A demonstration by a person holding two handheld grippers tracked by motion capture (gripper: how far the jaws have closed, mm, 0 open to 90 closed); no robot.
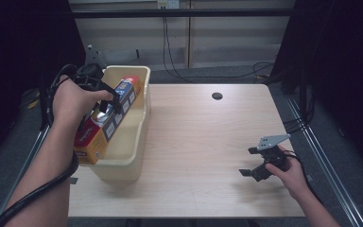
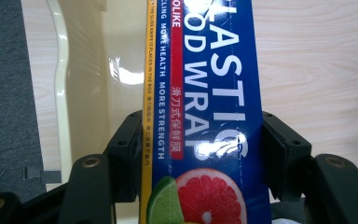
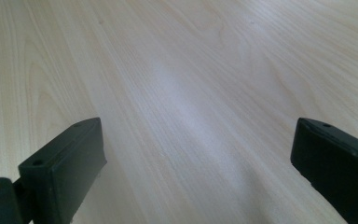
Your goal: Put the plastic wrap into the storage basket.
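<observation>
1. High view: the left gripper (image 1: 105, 105) clasped the plastic wrap box (image 1: 105, 122), whose long axis slanted across the cream bin (image 1: 133, 142); the right gripper (image 1: 255, 163) sat well apart.
2. Left gripper view: jaws pinched the box's long sides.
3. Right gripper view: jaws gaped over the bare table (image 3: 177, 84).

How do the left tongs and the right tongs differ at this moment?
The left tongs are shut on the plastic wrap box; the right tongs are open with nothing between the jaws. The left tongs sit over the cream bin at the table's left; the right tongs hang over bare wooden table. Both are black and hand-held.
</observation>
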